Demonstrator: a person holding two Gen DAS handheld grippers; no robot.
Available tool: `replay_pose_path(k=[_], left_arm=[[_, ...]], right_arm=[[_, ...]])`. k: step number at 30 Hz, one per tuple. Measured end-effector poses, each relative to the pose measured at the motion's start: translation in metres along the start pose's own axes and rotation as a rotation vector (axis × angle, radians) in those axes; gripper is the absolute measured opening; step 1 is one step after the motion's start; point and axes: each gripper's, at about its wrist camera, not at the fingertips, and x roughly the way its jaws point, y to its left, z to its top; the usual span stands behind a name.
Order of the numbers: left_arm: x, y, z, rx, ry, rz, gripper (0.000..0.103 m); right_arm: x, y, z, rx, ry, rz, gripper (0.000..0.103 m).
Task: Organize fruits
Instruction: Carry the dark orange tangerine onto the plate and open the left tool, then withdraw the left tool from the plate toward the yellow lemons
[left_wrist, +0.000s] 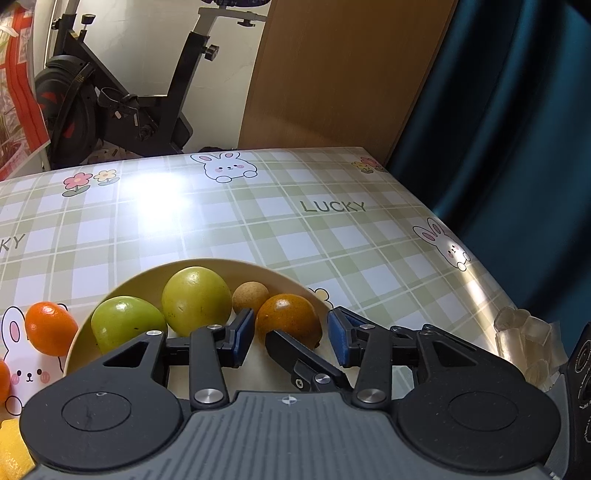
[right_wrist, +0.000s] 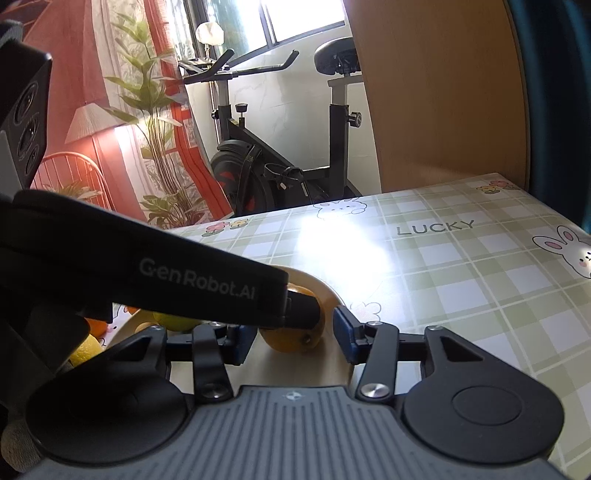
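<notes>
Left gripper (left_wrist: 291, 334): mine, jaws open, pads astride the orange (left_wrist: 288, 317) but clear of its skin. Right gripper (right_wrist: 295, 338): also open, the same orange (right_wrist: 295, 332) between its pads, not pressed; in the left view a black part of it crosses the fruit.
Orange: in the cream bowl (left_wrist: 258, 267), near its right rim. I judge it firm, round, fairly smooth, apt to roll; take it across its widest middle.
Bowl also holds: two green fruits (left_wrist: 195, 301), one small tan fruit (left_wrist: 250, 297).
Table (left_wrist: 332, 229): a tangerine (left_wrist: 50, 326) just left of the bowl.
</notes>
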Motion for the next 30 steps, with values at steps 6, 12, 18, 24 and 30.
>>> replay_pose_path(k=[6, 12, 18, 24, 30], left_arm=[[-0.029, 0.000, 0.001, -0.018, -0.072, 0.013, 0.057], [-0.057, 0.006, -0.002, -0.010, -0.135, 0.058, 0.057], [-0.091, 0.024, -0.013, -0.029, -0.197, 0.118, 0.057], [-0.117, 0.055, -0.027, -0.117, -0.208, 0.171, 0.057], [-0.153, 0.094, -0.040, -0.203, -0.230, 0.230, 0.057]], right_arm=[[-0.004, 0.005, -0.001, -0.025, -0.036, -0.004, 0.058], [-0.007, -0.001, -0.001, -0.008, -0.047, 0.025, 0.067], [-0.009, -0.001, -0.001, -0.003, -0.055, 0.039, 0.067], [-0.012, -0.002, -0.002, 0.002, -0.069, 0.040, 0.067], [-0.014, 0.001, -0.002, -0.016, -0.066, 0.036, 0.067]])
